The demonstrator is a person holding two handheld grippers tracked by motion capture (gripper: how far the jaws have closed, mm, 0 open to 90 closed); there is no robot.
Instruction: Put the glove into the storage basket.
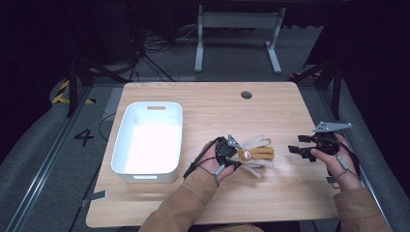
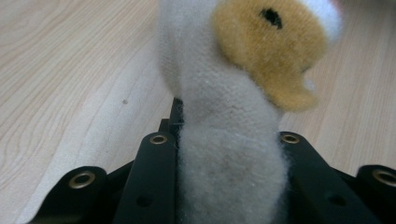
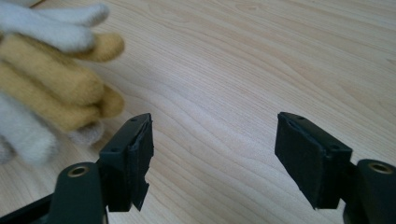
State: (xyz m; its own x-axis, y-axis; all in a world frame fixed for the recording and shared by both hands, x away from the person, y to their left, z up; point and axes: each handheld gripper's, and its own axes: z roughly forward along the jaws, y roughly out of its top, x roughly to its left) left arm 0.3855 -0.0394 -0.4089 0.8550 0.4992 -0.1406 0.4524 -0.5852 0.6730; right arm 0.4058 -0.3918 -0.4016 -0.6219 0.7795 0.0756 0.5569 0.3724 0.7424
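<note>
A white and tan plush toy (image 1: 257, 153) lies just right of the wooden table's middle, its limbs fanned out to the right. My left gripper (image 1: 236, 157) is shut on it. In the left gripper view a white limb of the plush toy (image 2: 229, 140) is squeezed between the two black jaws, and its tan face with a black eye sits above. My right gripper (image 1: 296, 150) hovers to the toy's right, open, pointing left at it. In the right gripper view its jaws (image 3: 215, 135) stand wide apart over bare wood, with the plush toy's limbs (image 3: 46, 84) at the left.
A white plastic bin (image 1: 179, 140) stands on the left part of the table (image 1: 217, 111). A round cable hole (image 1: 246, 94) sits near the far edge. Beyond the table are a grey desk frame (image 1: 237, 29) and cables on the floor.
</note>
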